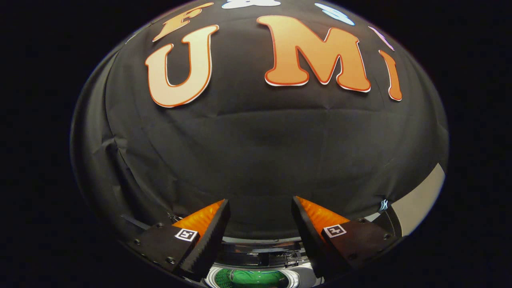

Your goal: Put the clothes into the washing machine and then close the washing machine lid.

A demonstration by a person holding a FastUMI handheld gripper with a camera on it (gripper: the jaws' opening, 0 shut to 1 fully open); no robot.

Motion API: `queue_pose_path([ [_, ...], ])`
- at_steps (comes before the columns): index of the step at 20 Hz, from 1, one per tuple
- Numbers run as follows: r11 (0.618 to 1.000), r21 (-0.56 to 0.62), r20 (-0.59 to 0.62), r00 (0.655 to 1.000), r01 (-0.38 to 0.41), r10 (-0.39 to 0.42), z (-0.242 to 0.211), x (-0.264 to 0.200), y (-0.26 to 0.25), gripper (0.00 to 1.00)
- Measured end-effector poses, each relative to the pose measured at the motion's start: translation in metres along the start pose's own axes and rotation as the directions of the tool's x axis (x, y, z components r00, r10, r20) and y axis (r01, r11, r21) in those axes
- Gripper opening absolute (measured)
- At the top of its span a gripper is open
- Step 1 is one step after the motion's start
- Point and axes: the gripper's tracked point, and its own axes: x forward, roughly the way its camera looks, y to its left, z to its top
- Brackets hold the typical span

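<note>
Gripper view: gripper (261,208) fingers spread apart, holding nothing, raised before the booth wall; washing machine (256,256) below between them, green garment (250,277) inside the drum. Step judged: loading done; next, reach down for the lid

Lighting: dim overall, the matte black cloth wall (256,152) absorbing most light, its creases faintly lit from above. Brightest areas: a pale grey panel (424,196) beside the cloth and the glossy white rim of the washing machine opening (294,278), with a green garment (250,277) inside clearly lit. Distortion: strong fisheye bending, straight seams curving outward. Focus: centre sharp, periphery soft and darkened. Gripper (261,208) jaws spread apart, their inner faces shadowed.
</note>
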Motion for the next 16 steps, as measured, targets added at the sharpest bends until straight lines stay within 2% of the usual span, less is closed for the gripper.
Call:
queue_pose_path([
  [3,0.998,-0.06,0.041,0.999,0.02,-0.018,0.0021,0.0025,-0.004,0.98],
  [16,0.999,-0.044,0.055,0.998,0.003,-0.001,-0.001,-0.0028,-0.0026,0.97],
])
